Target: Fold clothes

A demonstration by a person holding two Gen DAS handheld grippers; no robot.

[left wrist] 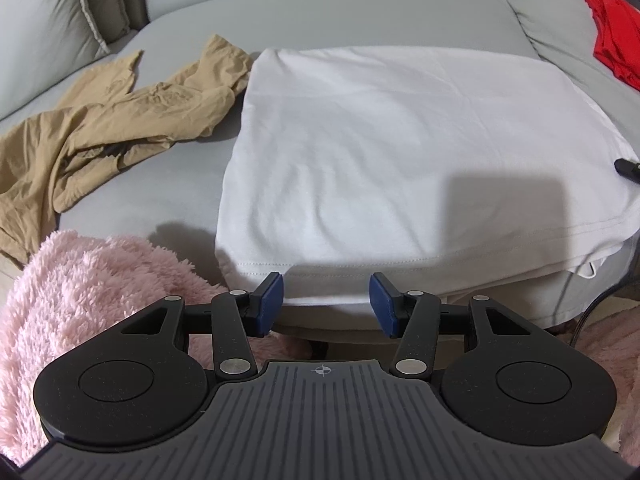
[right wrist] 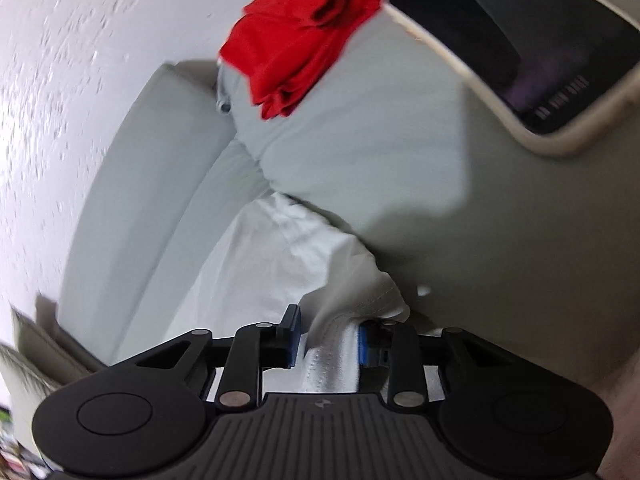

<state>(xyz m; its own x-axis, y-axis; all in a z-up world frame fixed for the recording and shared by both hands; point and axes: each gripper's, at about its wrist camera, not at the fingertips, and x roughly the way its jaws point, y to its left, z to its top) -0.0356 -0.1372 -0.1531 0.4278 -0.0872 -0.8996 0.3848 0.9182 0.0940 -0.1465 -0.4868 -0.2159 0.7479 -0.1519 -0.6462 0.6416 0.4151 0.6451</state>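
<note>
Left gripper [left wrist: 326,304] low over the front hem of the white shirt [left wrist: 400,152], fingers wide apart, nothing between them. Right gripper [right wrist: 327,338] at the shirt's right edge, fingers drawn in with a bunched fold of white hem between them; firm pinch or not, cannot tell through the blur. Pink fleece [left wrist: 100,280] nearest, tan garment [left wrist: 120,120] crumpled left of the shirt. Farther off, red cloth [right wrist: 296,40] on the grey sofa [left wrist: 320,12] arm.

Folded shirt [left wrist: 400,160] on sofa seat [left wrist: 320,20], tights [left wrist: 100,120] to its left, fleece blanket [left wrist: 100,280] in front
</note>
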